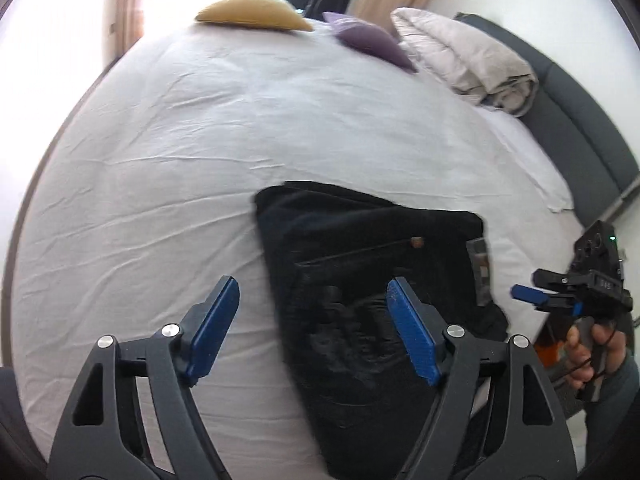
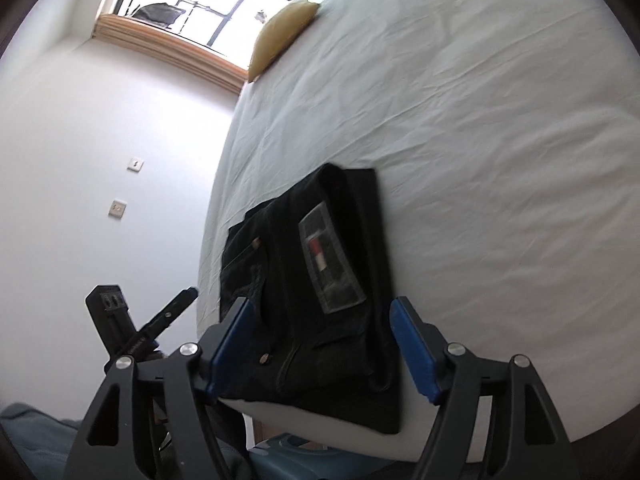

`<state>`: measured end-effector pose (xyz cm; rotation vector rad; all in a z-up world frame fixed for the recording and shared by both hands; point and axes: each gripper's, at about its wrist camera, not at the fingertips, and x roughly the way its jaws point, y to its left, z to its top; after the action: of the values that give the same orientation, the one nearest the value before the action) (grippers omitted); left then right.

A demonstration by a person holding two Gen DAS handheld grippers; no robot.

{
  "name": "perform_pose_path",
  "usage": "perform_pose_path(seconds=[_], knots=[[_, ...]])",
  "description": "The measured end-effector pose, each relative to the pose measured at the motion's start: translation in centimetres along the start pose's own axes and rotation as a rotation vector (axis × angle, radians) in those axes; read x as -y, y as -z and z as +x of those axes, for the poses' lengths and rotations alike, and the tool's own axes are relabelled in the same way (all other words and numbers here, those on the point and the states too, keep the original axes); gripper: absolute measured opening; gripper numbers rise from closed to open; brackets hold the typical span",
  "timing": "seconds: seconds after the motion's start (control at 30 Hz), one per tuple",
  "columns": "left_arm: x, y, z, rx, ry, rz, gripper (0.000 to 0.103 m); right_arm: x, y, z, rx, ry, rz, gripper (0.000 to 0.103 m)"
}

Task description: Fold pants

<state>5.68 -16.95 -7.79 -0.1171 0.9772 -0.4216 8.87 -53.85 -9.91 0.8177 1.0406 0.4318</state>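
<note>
Evidently most of the folding is behind me, judging by how things lie. Starting at the left, my left gripper [image 1: 314, 328] hangs over the bed [image 1: 200, 140] with its jaws spread wide and nothing between them; one blue pad sits over bare sheet, the other over the dark cloth, and neither presses on it. Next to it, the pants [image 1: 360, 264] lie as a compact black rectangle near the bed's near edge, layers stacked, a back pocket and a small rivet facing up. From the right wrist view the waistband label [image 2: 330, 260] shows on top and the bundle's edges look fairly square, one corner reaching the mattress edge. Farther right, my right gripper [image 2: 320, 344] also stands released, its jaws straddling the bundle's near end without clamping it. I judge what remains is small: perhaps a last smoothing or squaring of the stack, if anything. The yellow cushion [image 1: 254, 10] and purple cushion [image 1: 370, 38] sit well apart.
</note>
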Motion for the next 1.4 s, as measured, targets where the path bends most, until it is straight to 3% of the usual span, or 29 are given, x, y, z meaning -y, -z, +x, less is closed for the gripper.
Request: perform_pose_path(seconds=[0.27,0.53,0.77,0.83,0.87,0.9,1.0,1.07,1.13,1.4], knots=[[-2.0,-0.3,2.9,-0.132,-0.045,-0.029,0.075,1.1,-1.0,3.7,-0.105,0.047,-0.028,0.077],[-2.2,0.4,5.1,-0.225,-0.010,-0.062,0.075,0.5,-1.2,5.5,-0.130,0.026,-0.071,0.079],[-2.0,0.6,6.5,-0.256,0.046,-0.076,0.075,-0.8,-1.5,7.3,-0.157,0.028,-0.127,0.079],[-1.7,0.6,6.9,-0.266,0.068,-0.068,0.070,-1.3,-1.3,7.6,-0.161,0.046,-0.156,0.079],[-1.4,0.6,7.0,-0.273,0.083,-0.061,0.059,-1.6,-1.3,7.7,-0.162,0.056,-0.168,0.079],[-1.1,0.6,7.2,-0.279,0.087,-0.053,0.057,-1.8,-1.1,7.7,-0.161,0.069,-0.180,0.079],[-0.1,0.3,7.4,-0.278,0.063,-0.013,0.051,-2.5,-0.7,7.7,-0.153,0.156,-0.221,0.066],[0.2,0.4,7.3,-0.274,0.058,-0.003,0.049,-2.8,-0.5,7.3,-0.140,0.178,-0.218,0.052],[0.4,0.4,7.2,-0.268,0.053,0.006,0.048,-3.1,-0.3,6.9,-0.125,0.196,-0.224,0.044],[0.8,0.3,6.5,-0.248,0.047,0.013,0.035,-4.8,0.3,6.6,-0.091,0.270,-0.290,0.030]])
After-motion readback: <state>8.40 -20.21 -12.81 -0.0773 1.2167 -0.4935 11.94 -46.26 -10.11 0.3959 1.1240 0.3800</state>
